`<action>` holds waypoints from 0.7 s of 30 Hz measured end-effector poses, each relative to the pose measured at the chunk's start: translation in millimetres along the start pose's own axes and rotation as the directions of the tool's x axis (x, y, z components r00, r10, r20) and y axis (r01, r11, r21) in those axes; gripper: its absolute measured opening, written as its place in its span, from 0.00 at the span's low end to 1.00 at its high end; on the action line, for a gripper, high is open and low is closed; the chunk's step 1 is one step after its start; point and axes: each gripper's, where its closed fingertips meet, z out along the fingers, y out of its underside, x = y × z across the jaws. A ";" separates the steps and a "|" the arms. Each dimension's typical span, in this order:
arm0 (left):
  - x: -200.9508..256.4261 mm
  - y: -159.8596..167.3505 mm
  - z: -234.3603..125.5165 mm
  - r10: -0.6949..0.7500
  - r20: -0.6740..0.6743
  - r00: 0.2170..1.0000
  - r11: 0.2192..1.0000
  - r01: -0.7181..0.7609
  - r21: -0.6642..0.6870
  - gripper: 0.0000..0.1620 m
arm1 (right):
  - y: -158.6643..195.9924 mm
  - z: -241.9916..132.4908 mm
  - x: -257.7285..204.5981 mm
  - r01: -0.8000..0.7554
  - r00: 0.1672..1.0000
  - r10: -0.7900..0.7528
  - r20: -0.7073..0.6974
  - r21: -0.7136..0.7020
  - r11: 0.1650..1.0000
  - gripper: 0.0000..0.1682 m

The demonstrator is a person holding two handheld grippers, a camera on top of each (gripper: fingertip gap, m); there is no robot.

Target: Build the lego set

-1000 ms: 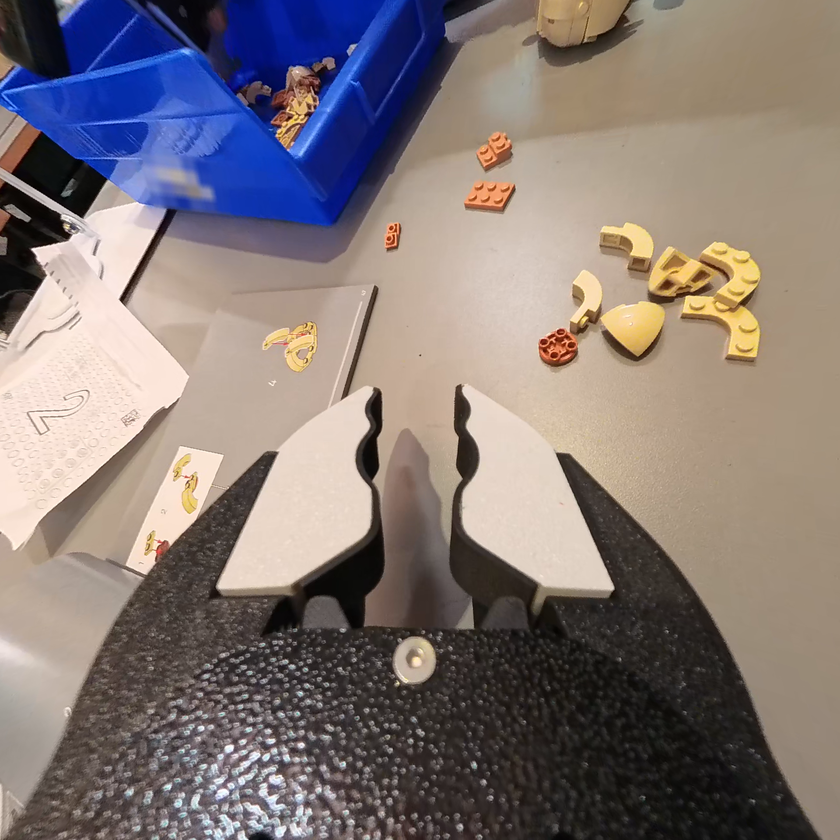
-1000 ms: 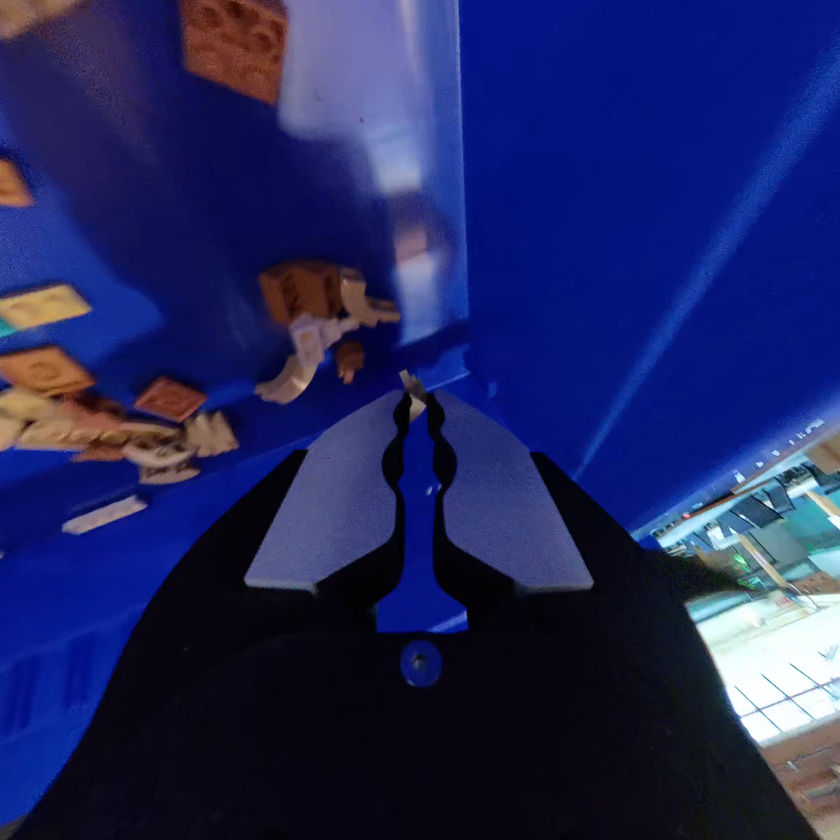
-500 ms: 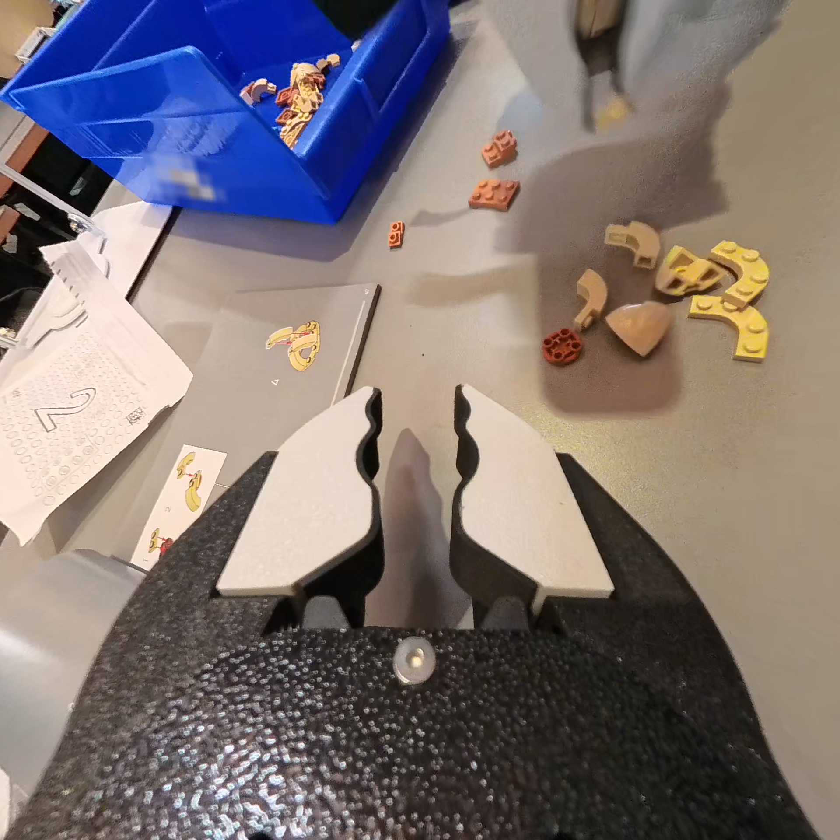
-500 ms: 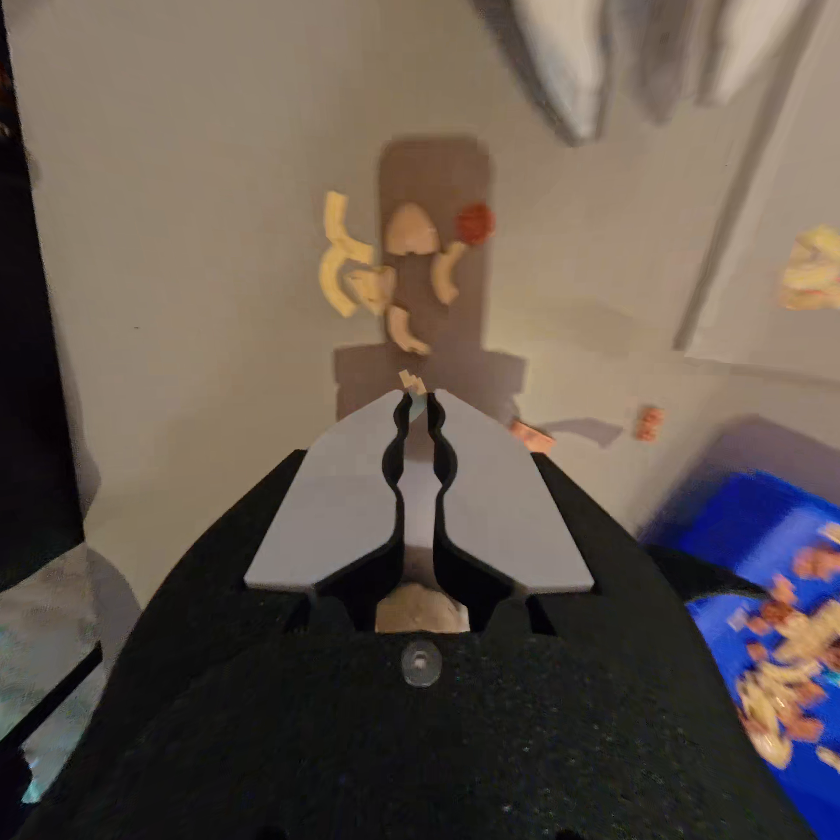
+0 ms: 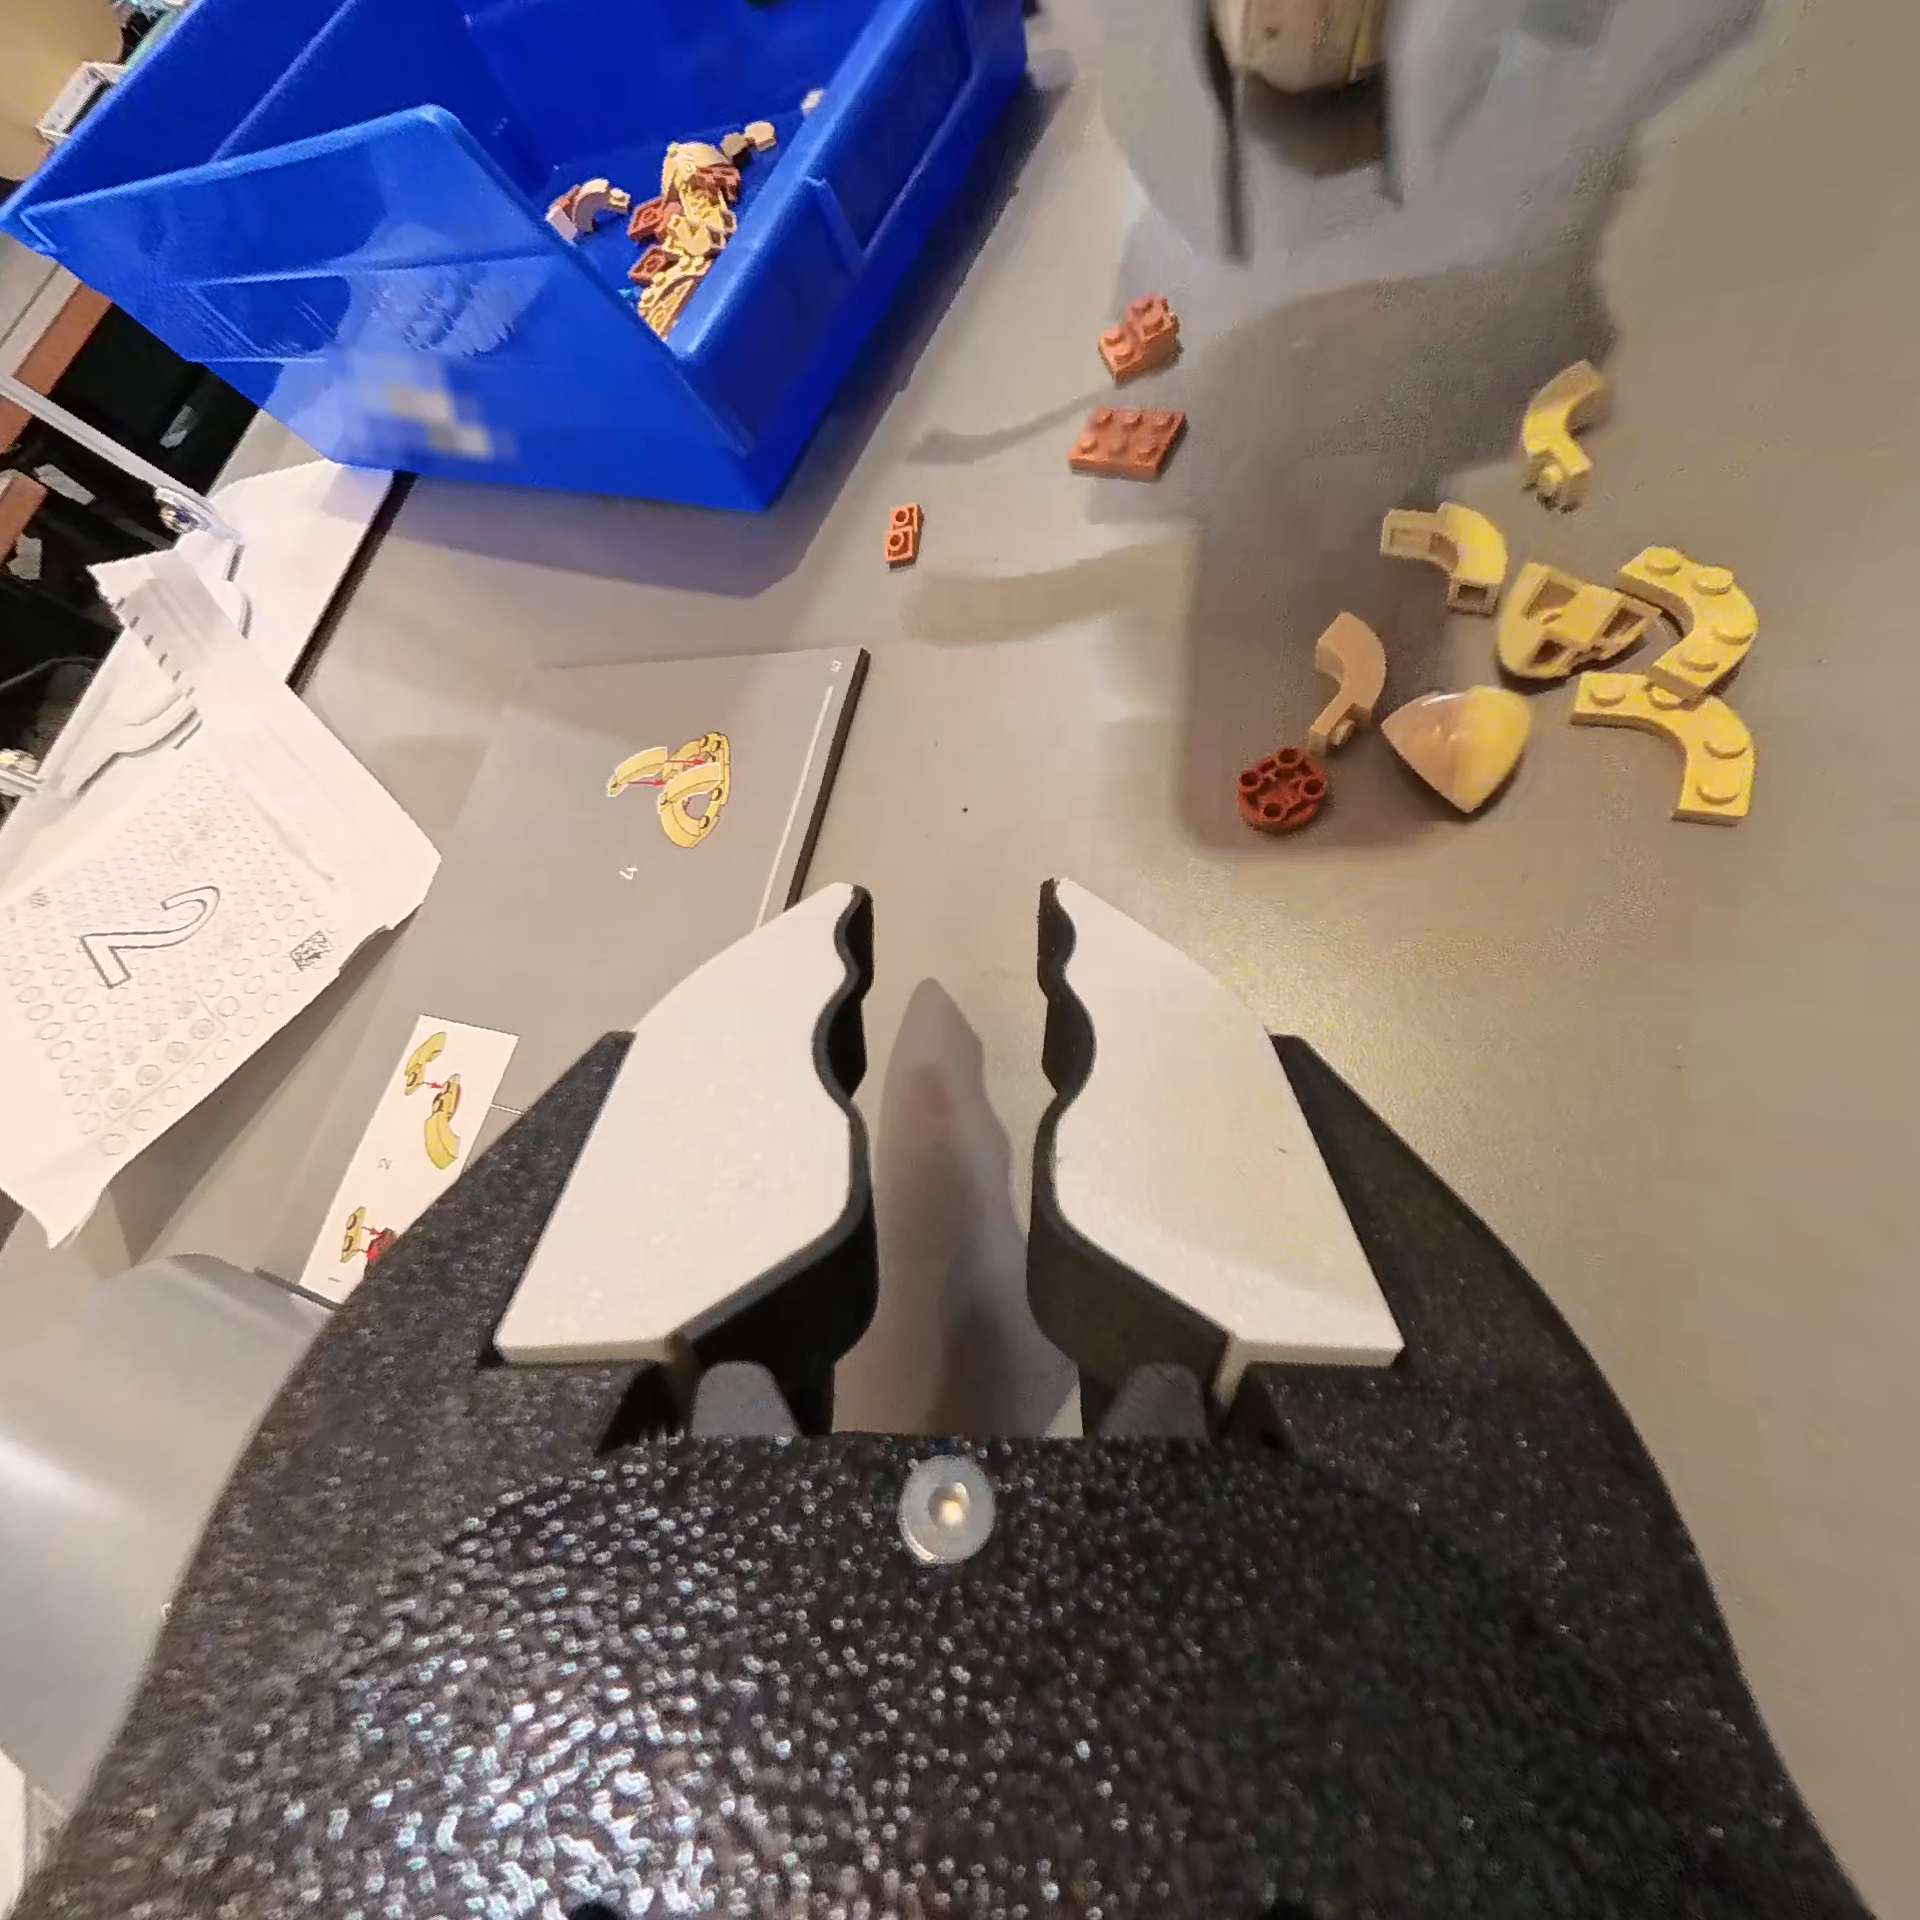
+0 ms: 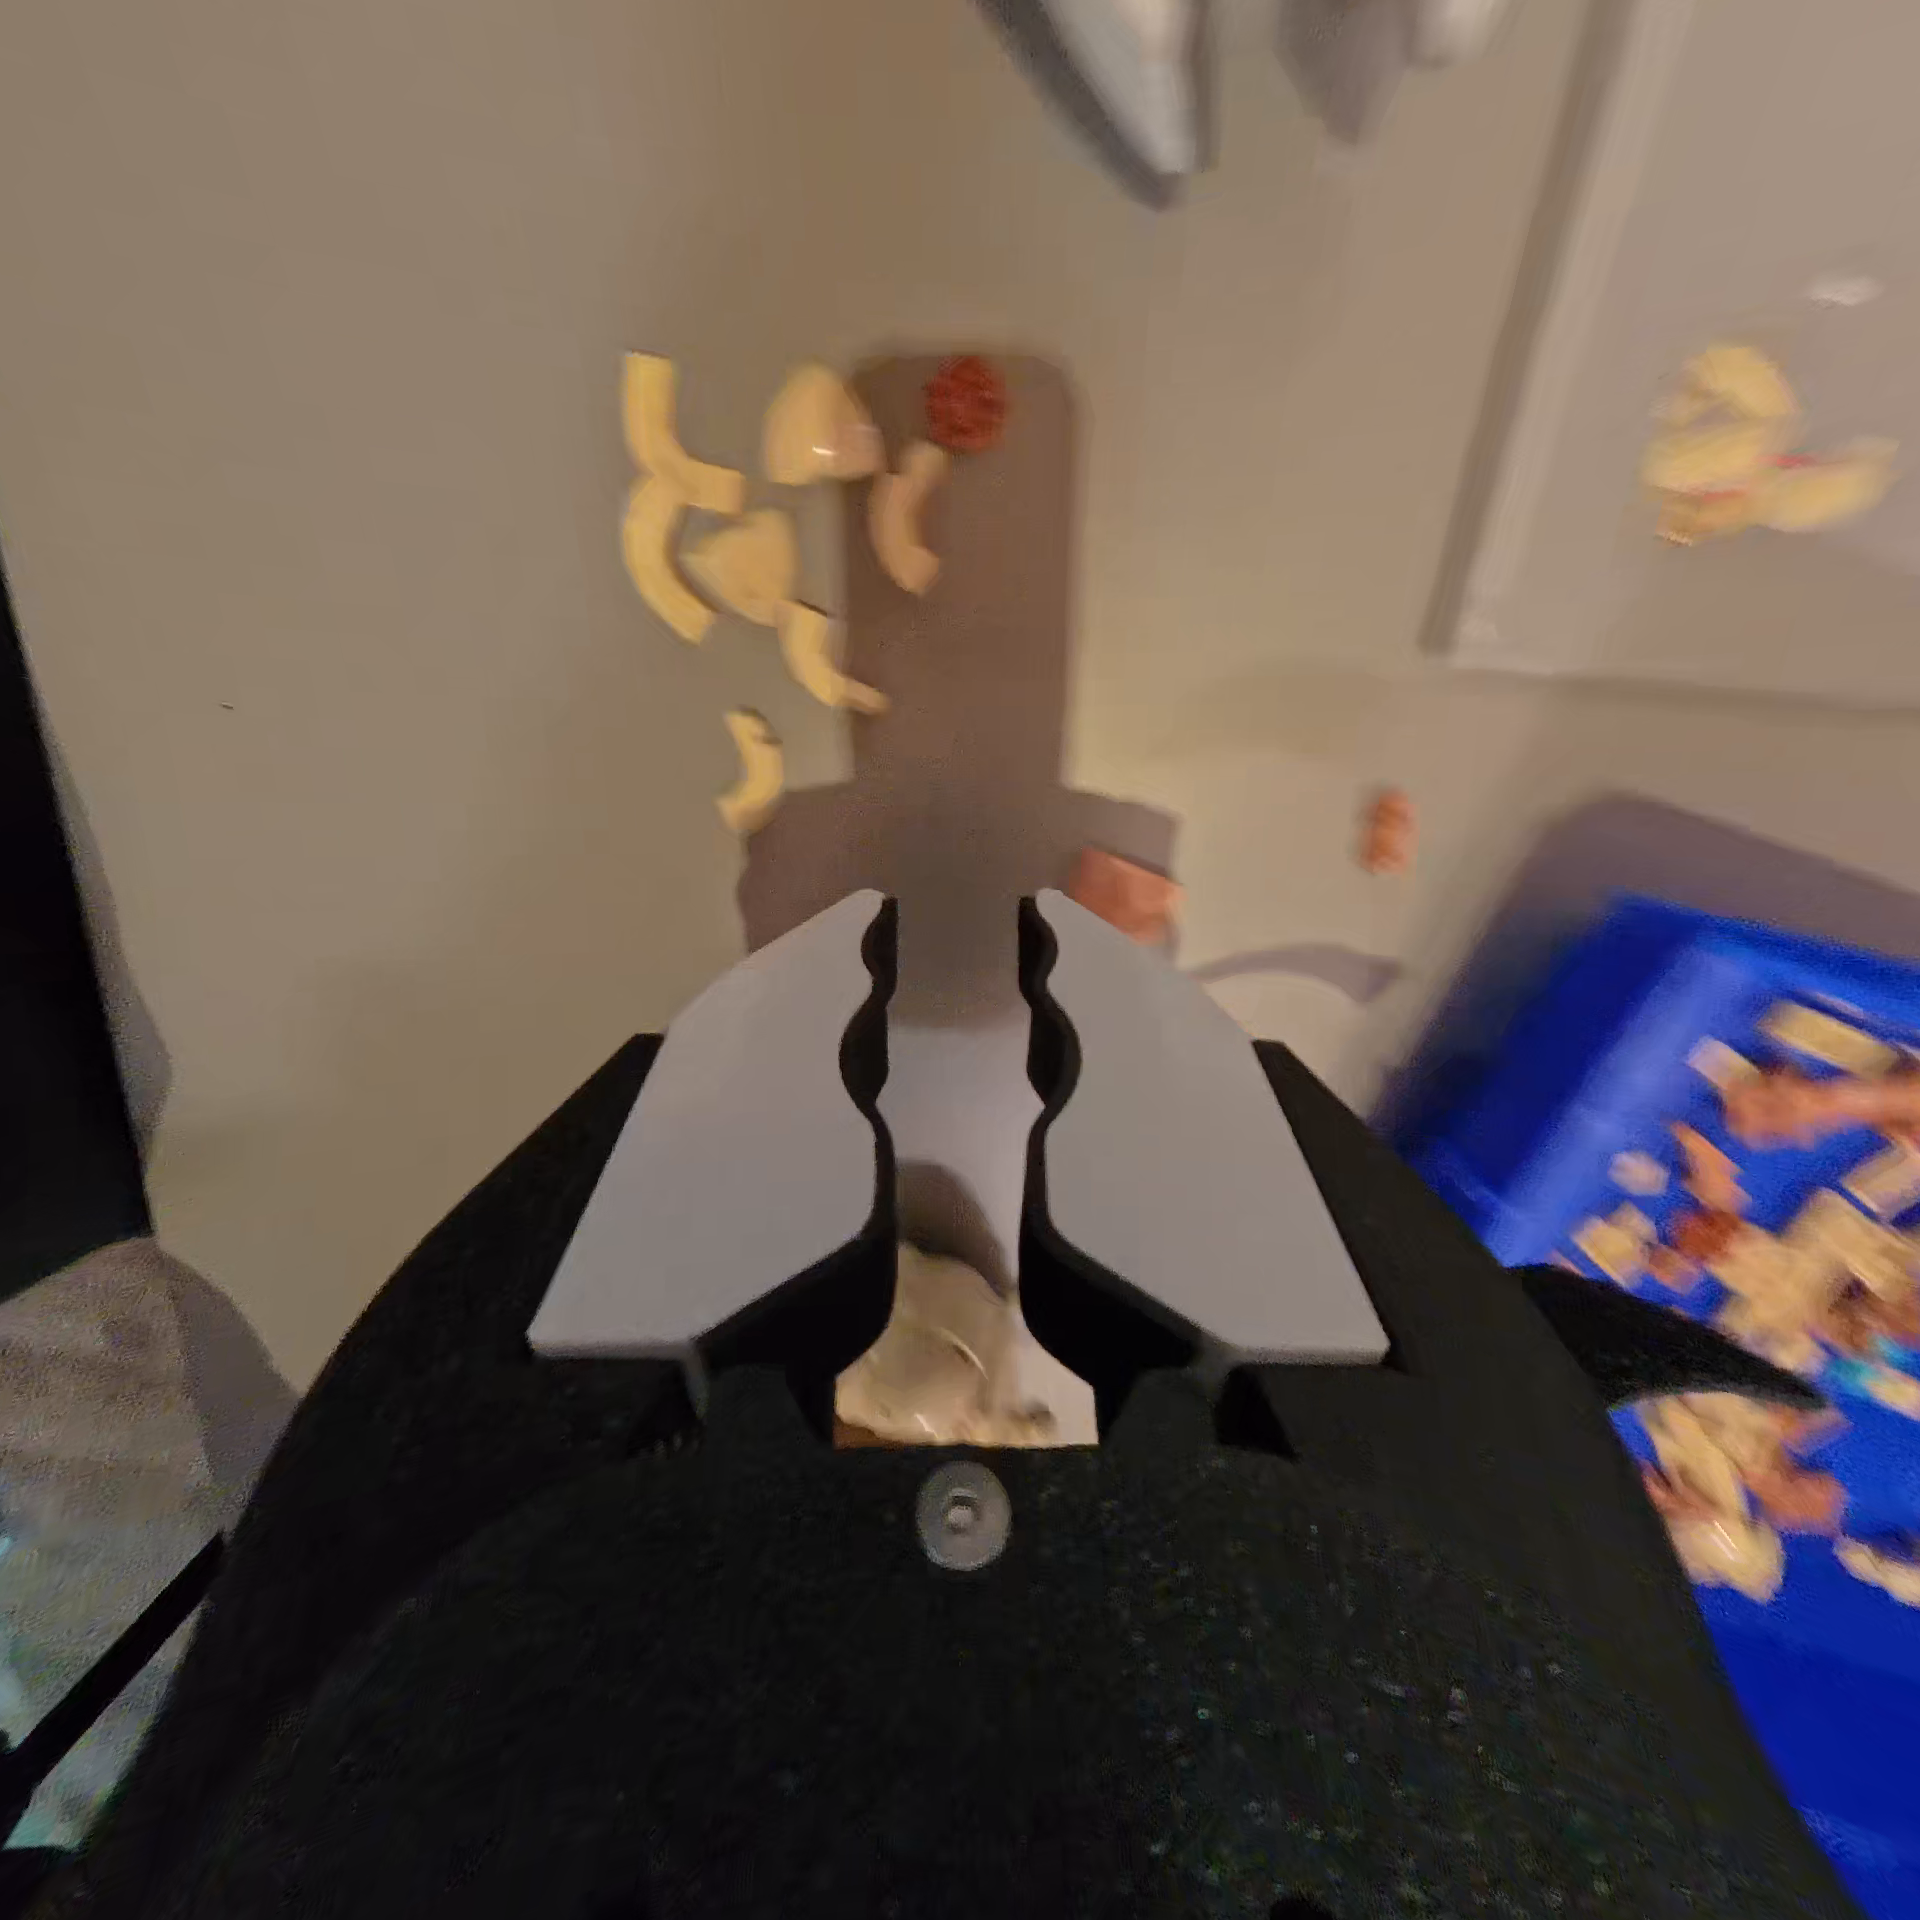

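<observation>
My left gripper [image 5: 956, 904] is open and empty, low over the grey table [image 5: 1558, 1143]. My right gripper [image 6: 956, 909] is open and empty above the table, and shows as a blur at the top of the left wrist view. A small tan curved piece [image 5: 1564, 431] lies free on the table just beyond its tips [image 6: 750, 774]. A cluster of tan and yellow curved pieces [image 5: 1673, 644] and a dark red round piece [image 5: 1281, 788] lie beside it, also seen in the right wrist view [image 6: 966, 403].
A blue bin [image 5: 582, 343] with several loose pieces stands at the back left. Orange plates [image 5: 1129, 442] lie in front of it. An open instruction booklet [image 5: 644, 831] and a white paper bag [image 5: 156, 966] lie at the left. A tan built model [image 5: 1299, 42] sits at the far edge. My hands' fingertips stand some 12 cm from each other. The right gripper is farther from the dark red round piece [image 5: 1281, 788], some 10 cm, than the left, some 5 cm. It turns up in the right wrist view [image 6: 959, 388] as well.
My right gripper left the blue bin with a small tan piece, swung over the table and opened; the piece now lies by the cluster. My left gripper stayed still.
</observation>
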 end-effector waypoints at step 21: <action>-1.5 -0.6 -1.5 -0.025 -0.015 1.000 1.000 0.025 0.012 0.18 | 159.4 -61.7 297.2 -0.114 0.927 0.021 -0.375 -0.228 0.967 0.15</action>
